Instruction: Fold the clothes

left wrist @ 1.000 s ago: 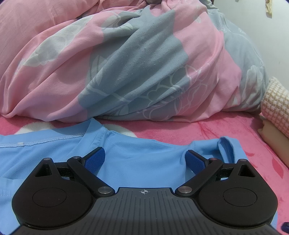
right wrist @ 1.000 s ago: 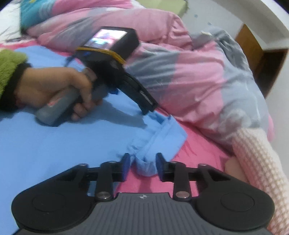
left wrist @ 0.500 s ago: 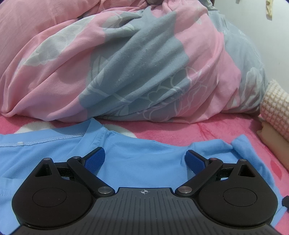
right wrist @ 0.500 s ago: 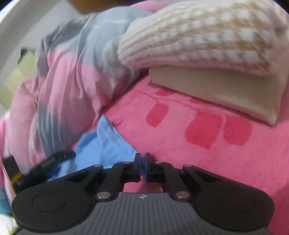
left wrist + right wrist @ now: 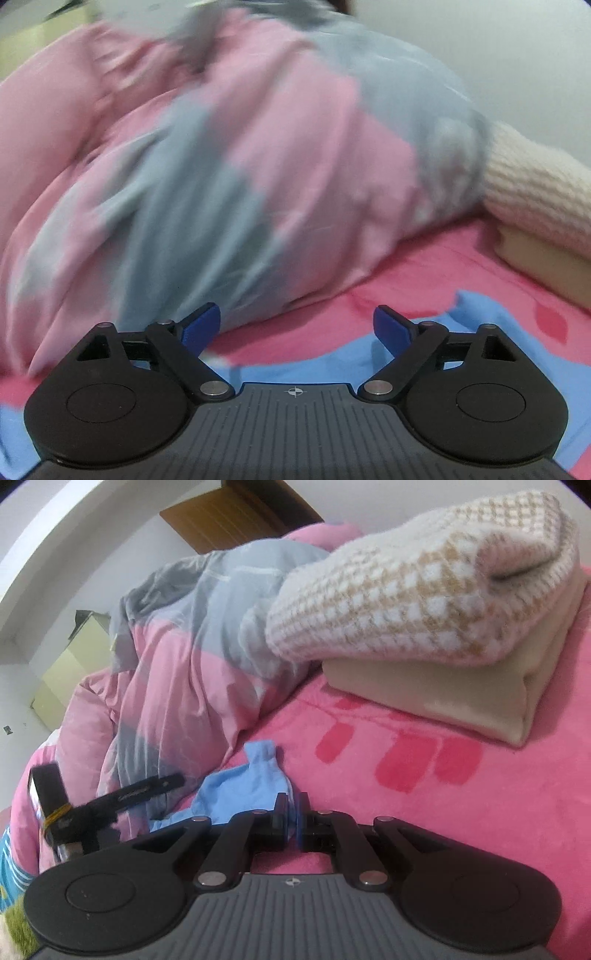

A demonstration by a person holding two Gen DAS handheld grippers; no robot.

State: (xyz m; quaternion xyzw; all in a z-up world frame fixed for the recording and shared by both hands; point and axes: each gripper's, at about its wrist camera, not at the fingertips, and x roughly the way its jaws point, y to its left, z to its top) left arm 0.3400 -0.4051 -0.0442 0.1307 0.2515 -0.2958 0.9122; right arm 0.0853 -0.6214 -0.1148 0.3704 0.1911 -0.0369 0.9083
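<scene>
In left wrist view: left claw (image 5: 296, 325) spread wide, blue pads apart, nothing between them. Light blue cotton shirt (image 5: 491, 321) lies flat under claw on pink fleece bed cover (image 5: 436, 266). Blurred pink-and-grey quilt (image 5: 221, 177) heaped beyond.

In right wrist view: right claw (image 5: 292, 814) pinched tight on bunched edge of shirt (image 5: 240, 794), cloth trailing left over bed cover (image 5: 480, 805). Cream-and-tan checked knit sweater (image 5: 424, 587) rests folded on folded beige garment (image 5: 461, 698), well apart. Left claw's black body at far left, near quilt (image 5: 177, 686).

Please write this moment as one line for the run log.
task: fold clothes | right gripper: shut on blue shirt sleeve | left gripper: open, above shirt | folded stack: aside
</scene>
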